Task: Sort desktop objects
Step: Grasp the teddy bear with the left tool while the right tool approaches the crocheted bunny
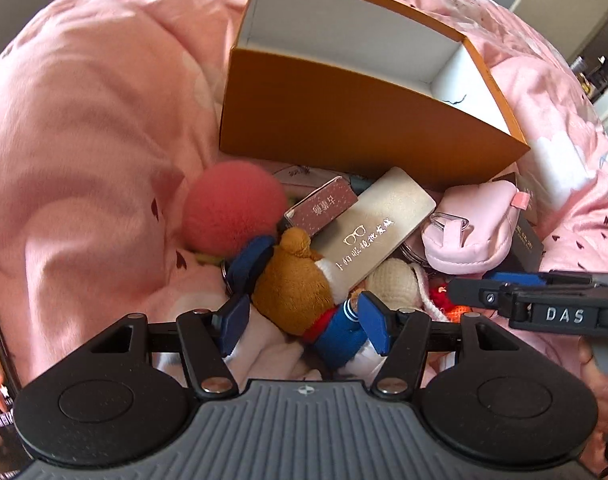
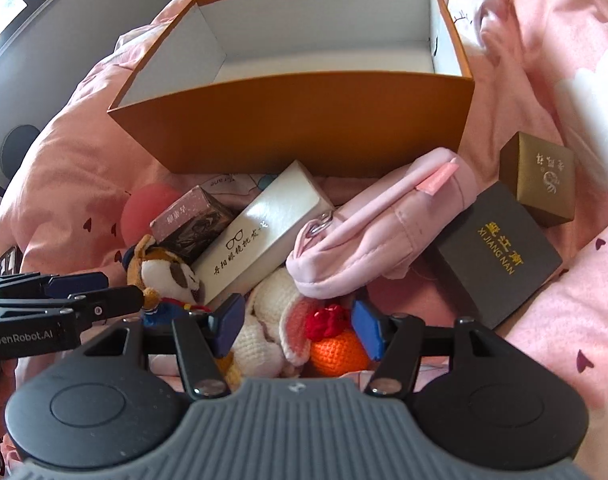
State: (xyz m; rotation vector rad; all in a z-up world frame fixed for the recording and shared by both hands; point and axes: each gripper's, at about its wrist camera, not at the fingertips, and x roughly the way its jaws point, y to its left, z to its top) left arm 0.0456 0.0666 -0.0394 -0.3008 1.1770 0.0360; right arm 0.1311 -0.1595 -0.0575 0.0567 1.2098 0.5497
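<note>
Straddling the plush bear [image 1: 300,280] at lower centre, the left gripper [image 1: 304,320] spreads wide. The right gripper [image 2: 300,320], equally spread, brackets a crocheted rabbit [image 2: 272,320] and knitted orange ball [image 2: 335,352] below the rigid orange box [image 2: 304,128].

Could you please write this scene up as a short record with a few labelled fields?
surface: pink bedding
container: orange box, open, nothing visible inside
pile in front of box: bear toy, white case, pink pouch, black box, gold box, pink ball
left gripper: open around bear toy
right gripper: open over knitted toys
</note>
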